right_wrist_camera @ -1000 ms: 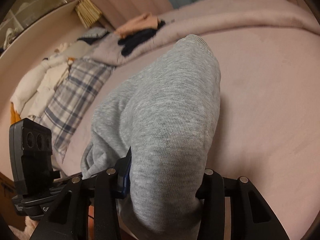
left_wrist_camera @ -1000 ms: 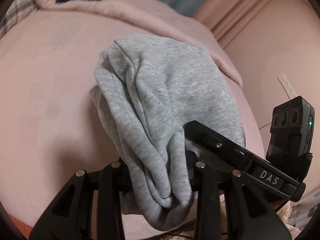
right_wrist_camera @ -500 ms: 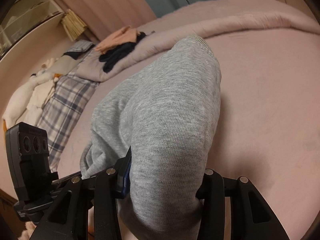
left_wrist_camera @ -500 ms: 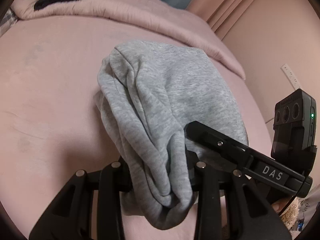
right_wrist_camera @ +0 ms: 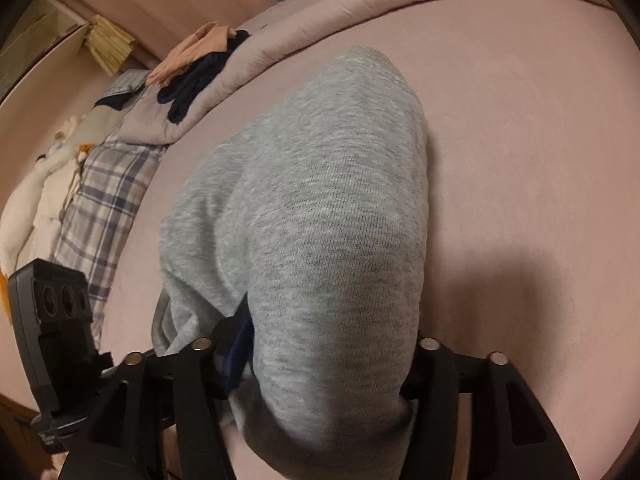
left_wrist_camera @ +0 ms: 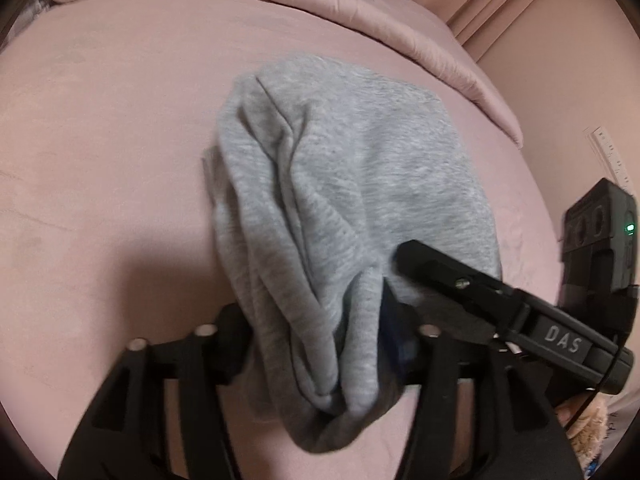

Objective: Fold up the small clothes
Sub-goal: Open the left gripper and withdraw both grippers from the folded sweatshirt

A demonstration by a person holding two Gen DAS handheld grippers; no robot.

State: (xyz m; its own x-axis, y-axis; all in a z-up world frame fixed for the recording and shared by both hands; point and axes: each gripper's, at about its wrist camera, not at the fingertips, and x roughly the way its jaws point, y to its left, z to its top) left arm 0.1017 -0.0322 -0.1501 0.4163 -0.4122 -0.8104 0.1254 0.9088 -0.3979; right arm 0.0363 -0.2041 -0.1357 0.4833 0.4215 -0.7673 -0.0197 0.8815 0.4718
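Closest in, the left tongs [left_wrist_camera: 320,340] are clamped on a bunched wad of one grey sweatshirt-knit garment [left_wrist_camera: 344,184], and the right tongs [right_wrist_camera: 316,356] are pinched tight on its near edge beside them, so both pairs have hold of the same piece. From there the garment runs forward and lies draped over the pink bed [left_wrist_camera: 100,140], its far end resting flat on the sheet. It looks soft, thick and floppy (fleece-weight, I'd judge), light to lift but quick to sag and crease, so the grip belongs on the hems or corners, not on a crumpled handful. Further off, a plaid cloth [right_wrist_camera: 104,208] lies at the bed's left side, and past it a small heap of dark and peach clothes [right_wrist_camera: 196,64] sits on the rolled pink duvet [right_wrist_camera: 400,8].
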